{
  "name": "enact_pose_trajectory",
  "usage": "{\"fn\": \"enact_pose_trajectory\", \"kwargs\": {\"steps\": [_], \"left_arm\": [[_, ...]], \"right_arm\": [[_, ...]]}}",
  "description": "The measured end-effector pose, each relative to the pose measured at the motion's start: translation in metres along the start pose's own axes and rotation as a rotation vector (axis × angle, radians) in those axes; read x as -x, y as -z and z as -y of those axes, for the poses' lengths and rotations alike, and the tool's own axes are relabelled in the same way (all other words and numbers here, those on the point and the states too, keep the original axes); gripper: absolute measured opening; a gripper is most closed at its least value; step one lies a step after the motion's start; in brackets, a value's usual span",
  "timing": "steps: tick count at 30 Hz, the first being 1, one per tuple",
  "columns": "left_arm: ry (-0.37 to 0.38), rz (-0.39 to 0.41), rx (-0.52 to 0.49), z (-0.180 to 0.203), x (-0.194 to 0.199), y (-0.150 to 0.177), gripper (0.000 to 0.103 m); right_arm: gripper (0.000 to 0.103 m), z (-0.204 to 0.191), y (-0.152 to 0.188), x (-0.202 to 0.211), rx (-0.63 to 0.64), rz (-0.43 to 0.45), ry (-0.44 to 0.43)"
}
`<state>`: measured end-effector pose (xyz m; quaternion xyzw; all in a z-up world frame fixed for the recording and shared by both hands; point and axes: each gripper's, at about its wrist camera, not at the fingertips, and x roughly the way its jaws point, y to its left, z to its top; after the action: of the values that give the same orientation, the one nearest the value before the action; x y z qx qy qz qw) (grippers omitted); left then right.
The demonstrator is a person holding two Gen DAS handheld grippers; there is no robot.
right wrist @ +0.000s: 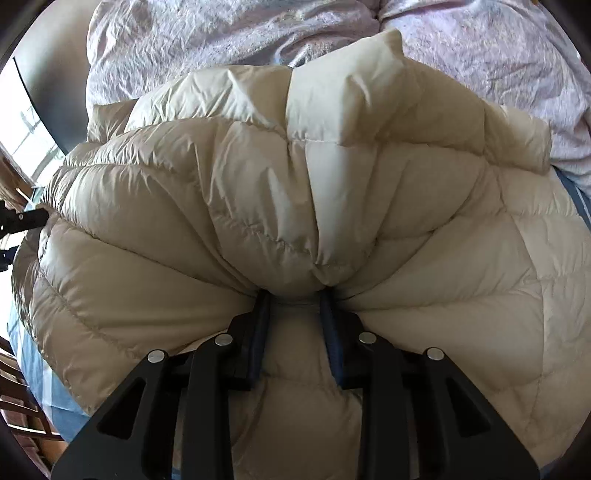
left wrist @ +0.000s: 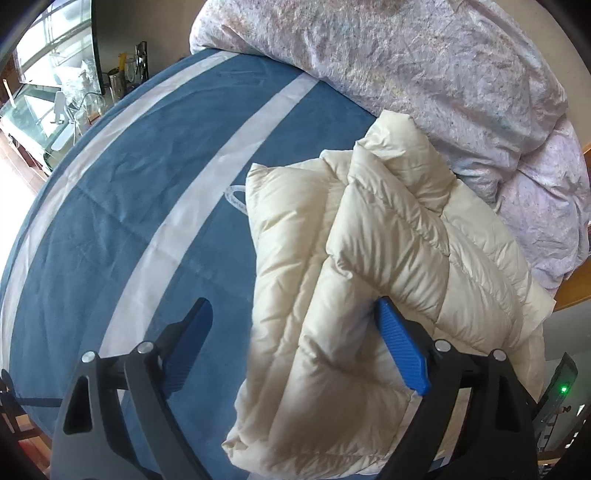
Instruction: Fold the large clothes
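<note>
A cream quilted puffer jacket [left wrist: 369, 240] lies bunched on the right side of a blue bed sheet with white stripes [left wrist: 147, 166]. My left gripper [left wrist: 293, 304] stands wide open over the jacket's near left edge. Its right finger [left wrist: 402, 350] rests against the puffy fabric and its left finger [left wrist: 188, 343] hangs over bare sheet. In the right wrist view the jacket [right wrist: 258, 184] fills the frame. My right gripper [right wrist: 294, 295] is shut on a thick fold of it, with fabric bulging out around both fingers.
A crumpled pink floral quilt [left wrist: 406, 55] is heaped along the far side of the bed, touching the jacket [right wrist: 221, 33]. A side surface with bottles and glassware [left wrist: 122, 74] stands beyond the bed's far left edge. A wooden edge [left wrist: 576, 291] shows at right.
</note>
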<state>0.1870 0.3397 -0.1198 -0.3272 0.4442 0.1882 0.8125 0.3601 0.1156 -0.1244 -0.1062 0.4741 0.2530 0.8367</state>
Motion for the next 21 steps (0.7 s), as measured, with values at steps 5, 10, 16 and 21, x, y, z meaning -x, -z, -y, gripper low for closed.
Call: {"fn": "enact_pose_trajectory", "kwargs": {"steps": [5,10,16,21], "left_arm": [[0.041,-0.027,0.001,0.003,-0.008,-0.002,0.089],[0.073,-0.038,0.012,0.009,-0.012,-0.001,0.071],[0.068,-0.001,-0.044,0.031,0.002,0.001,0.028],[0.099,0.074,-0.077,0.06,0.037,0.002,0.016]], "right_arm": [[0.03,0.003,0.005,0.004,0.001,0.011,-0.015],[0.03,0.008,0.006,0.006,0.002,0.006,-0.034],[0.03,0.014,0.005,0.009,0.006,0.007,-0.046],[0.03,0.016,0.007,0.01,0.01,0.011,-0.054]]}}
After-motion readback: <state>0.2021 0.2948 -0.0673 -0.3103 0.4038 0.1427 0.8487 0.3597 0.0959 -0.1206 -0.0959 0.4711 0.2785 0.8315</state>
